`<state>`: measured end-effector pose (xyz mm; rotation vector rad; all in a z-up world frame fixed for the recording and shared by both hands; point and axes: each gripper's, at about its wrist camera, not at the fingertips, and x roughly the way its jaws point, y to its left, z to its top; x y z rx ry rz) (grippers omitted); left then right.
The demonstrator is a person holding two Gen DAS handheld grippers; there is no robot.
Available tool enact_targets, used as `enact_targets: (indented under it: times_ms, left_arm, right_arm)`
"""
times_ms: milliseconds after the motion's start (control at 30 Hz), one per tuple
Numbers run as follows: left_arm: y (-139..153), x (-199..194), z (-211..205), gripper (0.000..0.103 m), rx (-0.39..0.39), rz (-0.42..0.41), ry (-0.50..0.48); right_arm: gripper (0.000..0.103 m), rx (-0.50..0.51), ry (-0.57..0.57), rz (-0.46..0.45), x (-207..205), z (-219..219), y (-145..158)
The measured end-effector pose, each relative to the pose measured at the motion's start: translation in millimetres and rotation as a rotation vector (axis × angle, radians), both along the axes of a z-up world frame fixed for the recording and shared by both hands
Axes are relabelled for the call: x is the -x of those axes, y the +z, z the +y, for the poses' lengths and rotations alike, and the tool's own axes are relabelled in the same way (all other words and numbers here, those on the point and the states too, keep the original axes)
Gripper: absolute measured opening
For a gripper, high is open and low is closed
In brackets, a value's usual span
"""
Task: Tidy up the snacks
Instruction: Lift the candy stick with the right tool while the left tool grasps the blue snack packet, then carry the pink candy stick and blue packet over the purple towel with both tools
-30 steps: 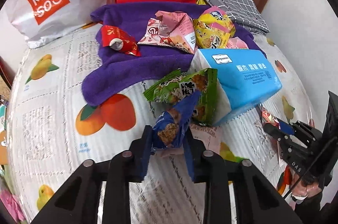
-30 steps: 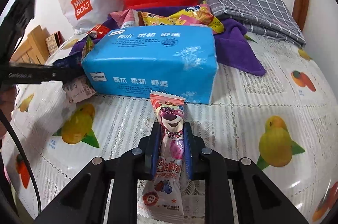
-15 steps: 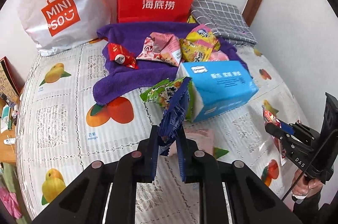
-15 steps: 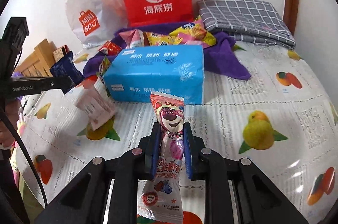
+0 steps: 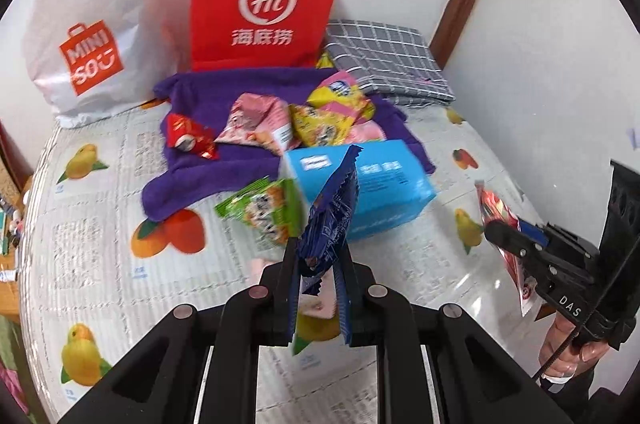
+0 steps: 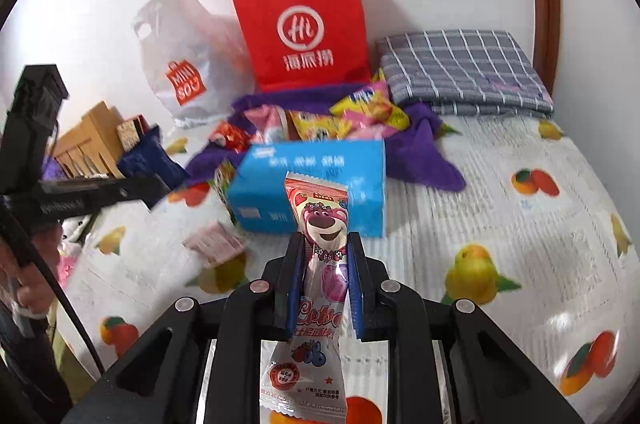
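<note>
My left gripper (image 5: 318, 256) is shut on a dark blue snack packet (image 5: 334, 212), held up above the table. My right gripper (image 6: 324, 244) is shut on a pink bear lollipop packet (image 6: 320, 224), also held in the air; it shows at the right of the left wrist view (image 5: 500, 220). A green snack packet (image 5: 264, 208) leans by a blue tissue pack (image 5: 372, 184). A small pink packet (image 6: 214, 242) lies on the cloth. Red (image 5: 188, 136), pink (image 5: 256, 122) and yellow (image 5: 332, 112) snacks lie on a purple towel (image 5: 200, 172).
A red paper bag (image 5: 264, 0) and a white Miniso bag (image 5: 84, 48) stand at the back against the wall. A grey checked folded cloth (image 5: 384, 60) lies back right. The fruit-print tablecloth (image 5: 92, 248) covers the table. Wooden furniture (image 6: 88, 140) stands at the left.
Both grippers have risen and pulled back from the table with their packets. The blue packet has lifted clear of the green packet, and the small pink packet under it now lies uncovered.
</note>
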<state>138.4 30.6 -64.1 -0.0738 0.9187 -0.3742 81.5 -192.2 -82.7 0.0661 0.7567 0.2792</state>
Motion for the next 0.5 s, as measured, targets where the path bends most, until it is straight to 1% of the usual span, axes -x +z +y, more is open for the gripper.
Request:
enact_targets:
  times_ms: [100, 267, 500]
  left_arm:
    - [5.8, -4.7, -11.6, 0.015, 0.004, -0.010, -0.016]
    - [14.1, -16.8, -26.0, 0.015, 0.005, -0.013, -0.040]
    - [32.0, -36.4, -34.1, 0.015, -0.002, -0.038, -0.056]
  right_arm:
    - [0.020, 0.008, 0.005, -0.028, -8.5, 2.7, 15.4]
    - [0.020, 0.030, 0.024, -0.058, -23.9, 10.8, 30.8]
    - [0.020, 0.023, 0.059, -0.068, -46.1, 18.4, 48.2]
